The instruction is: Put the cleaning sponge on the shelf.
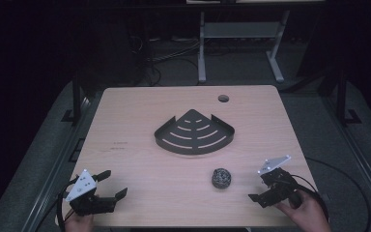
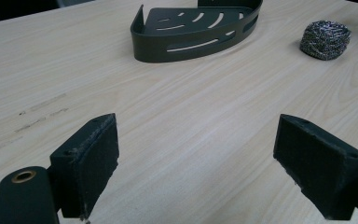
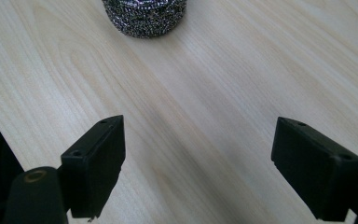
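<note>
The steel scourer (image 1: pixel 221 178) lies on the desk (image 1: pixel 140 164), near the front of the dark corner rack (image 1: pixel 194 133). The right tool (image 1: pixel 264 190) (jaws wide apart, nothing between them) points toward it. The left tool (image 1: pixel 113 185) is also wide open, empty.

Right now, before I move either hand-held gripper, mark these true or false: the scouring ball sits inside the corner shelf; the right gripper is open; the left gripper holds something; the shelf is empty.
1. The steel scouring ball sits inside the black corner shelf. False: it lies on the table, apart from the shelf.
2. The right hand-held gripper is open. True.
3. The left hand-held gripper holds something. False: its jaws stand open with only bare table between them.
4. The shelf is empty. True.
</note>
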A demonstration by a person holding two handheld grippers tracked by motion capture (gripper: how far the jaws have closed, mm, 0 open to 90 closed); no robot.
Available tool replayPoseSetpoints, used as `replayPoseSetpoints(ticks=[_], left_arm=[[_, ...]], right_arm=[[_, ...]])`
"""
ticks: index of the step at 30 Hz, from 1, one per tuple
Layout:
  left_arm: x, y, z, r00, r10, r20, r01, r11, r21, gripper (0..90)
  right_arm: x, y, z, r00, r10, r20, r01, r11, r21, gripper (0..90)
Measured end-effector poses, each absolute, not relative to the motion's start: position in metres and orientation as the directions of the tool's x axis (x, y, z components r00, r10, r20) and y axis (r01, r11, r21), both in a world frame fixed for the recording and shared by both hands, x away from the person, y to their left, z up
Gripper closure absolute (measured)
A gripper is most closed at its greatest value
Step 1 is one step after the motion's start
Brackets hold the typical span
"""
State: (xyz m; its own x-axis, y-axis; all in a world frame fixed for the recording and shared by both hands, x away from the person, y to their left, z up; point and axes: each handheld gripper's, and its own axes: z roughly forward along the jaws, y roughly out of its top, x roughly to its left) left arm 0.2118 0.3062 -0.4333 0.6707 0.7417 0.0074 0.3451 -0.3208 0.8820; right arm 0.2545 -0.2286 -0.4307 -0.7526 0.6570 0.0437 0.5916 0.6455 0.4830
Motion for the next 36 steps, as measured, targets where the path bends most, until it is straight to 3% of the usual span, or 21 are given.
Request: replayPoseSetpoints(ticks=[36], left_arm=[[0.212,0.310,-0.433,0.665,0.747,0.005,0.346,-0.315,0.884,13.3]], right_arm=[[0.265,-0.188,-0.421,-0.815,0.579,0.033,0.524,0.711,0.469,16.7]])
